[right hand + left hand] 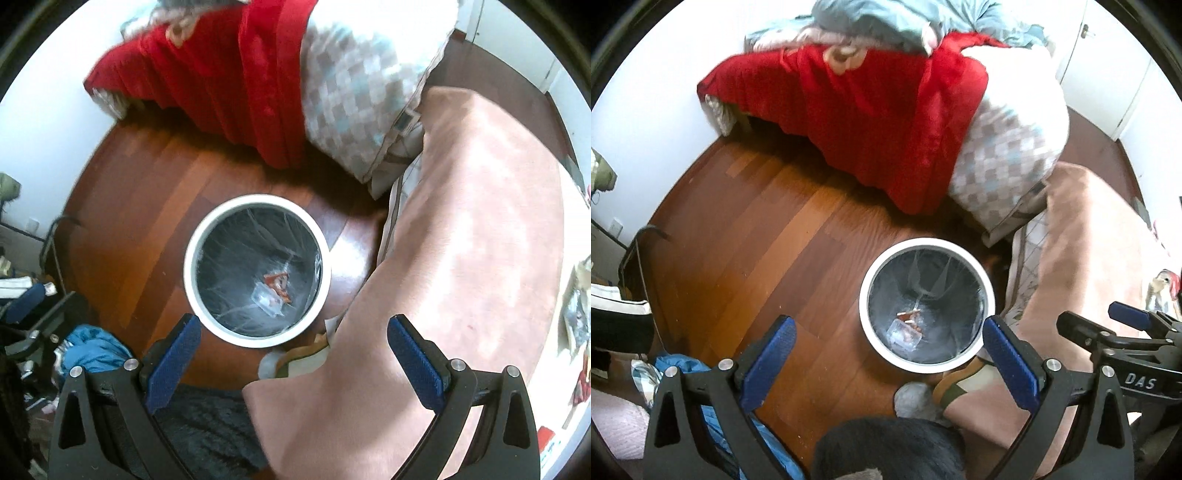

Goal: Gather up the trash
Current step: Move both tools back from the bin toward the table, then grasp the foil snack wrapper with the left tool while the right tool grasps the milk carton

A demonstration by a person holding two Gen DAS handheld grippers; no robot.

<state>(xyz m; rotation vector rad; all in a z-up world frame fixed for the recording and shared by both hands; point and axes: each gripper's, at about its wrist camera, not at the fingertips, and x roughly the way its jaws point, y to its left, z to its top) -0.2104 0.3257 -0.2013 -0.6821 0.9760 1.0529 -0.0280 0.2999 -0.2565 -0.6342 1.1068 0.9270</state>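
Both the left hand-held gripper [886, 365] and the right hand-held gripper [293, 360] hang spread wide and empty above the white bin [866, 314] on the wooden floor [757, 221], likely because the clear wrapper [905, 334] already lies in its lined bottom.

Red blanket [864, 122] overhangs the wooden floor [757, 236].

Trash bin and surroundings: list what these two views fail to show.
- Trash bin: the scraps on its liner are too small to identify in either view.
- Right-wrist view: clutter at the right edge is cut off.
- Left-wrist view: space under the red blanket is in shadow.
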